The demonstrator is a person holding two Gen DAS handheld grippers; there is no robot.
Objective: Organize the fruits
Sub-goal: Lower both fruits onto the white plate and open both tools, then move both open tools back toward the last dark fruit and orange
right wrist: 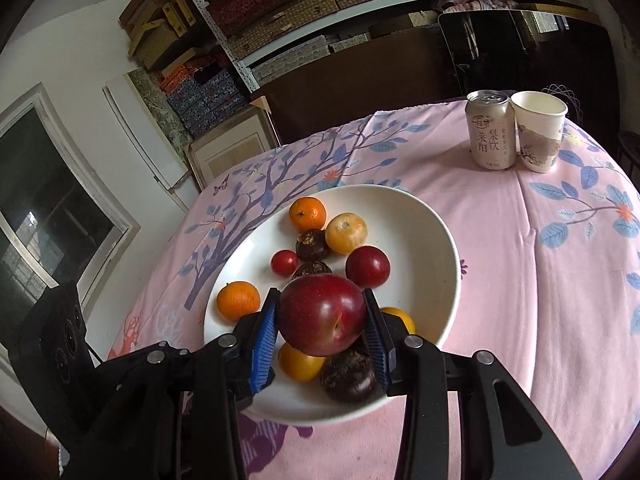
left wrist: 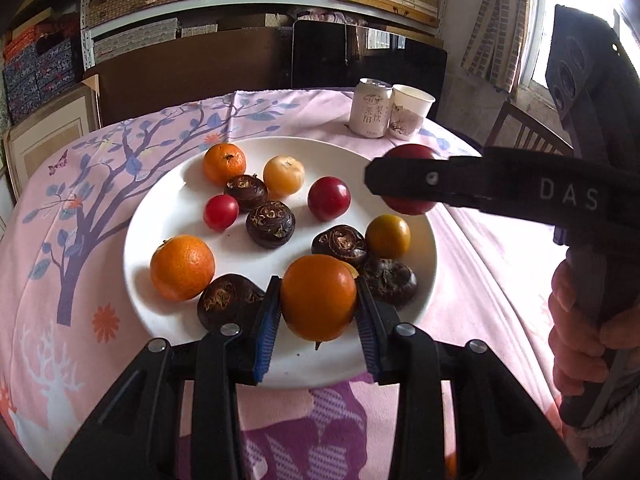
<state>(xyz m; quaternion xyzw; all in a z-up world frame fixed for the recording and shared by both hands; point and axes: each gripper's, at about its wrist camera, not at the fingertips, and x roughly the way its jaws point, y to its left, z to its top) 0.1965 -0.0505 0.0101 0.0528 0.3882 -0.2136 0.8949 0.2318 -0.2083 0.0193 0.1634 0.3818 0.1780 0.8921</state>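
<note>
Fruits: I saw them spread loose over the white plate [left wrist: 168, 200] on the pink tablecloth [left wrist: 80, 208], oranges, red plums and dark chestnut-like pieces lying apart or just touching; two were lifted clear of it.

Orange fruit [left wrist: 318, 298]: the largest piece I had in hand, held above the near rim of the plate. I judged it firm-skinned, smooth and fairly light, round enough to roll out of a loose pinch, so I took it across its widest middle.

Red plum [right wrist: 322, 314]: slightly smaller, glossy and slick-looking, held above the plate's near side. I judged its flesh soft enough to bruise, so a grip across the belly with gentle pressure suited it.

Left gripper [left wrist: 318, 304]: I had its blue pads pressed on both flanks of the orange fruit, the fingers parted only as wide as the fruit.

Right gripper [right wrist: 322, 316]: likewise narrowed onto the red plum, a pad on either side, nothing else touched.

Fingertip: in the left view one right fingertip [left wrist: 400, 180] crossed in front of the plum.
</note>
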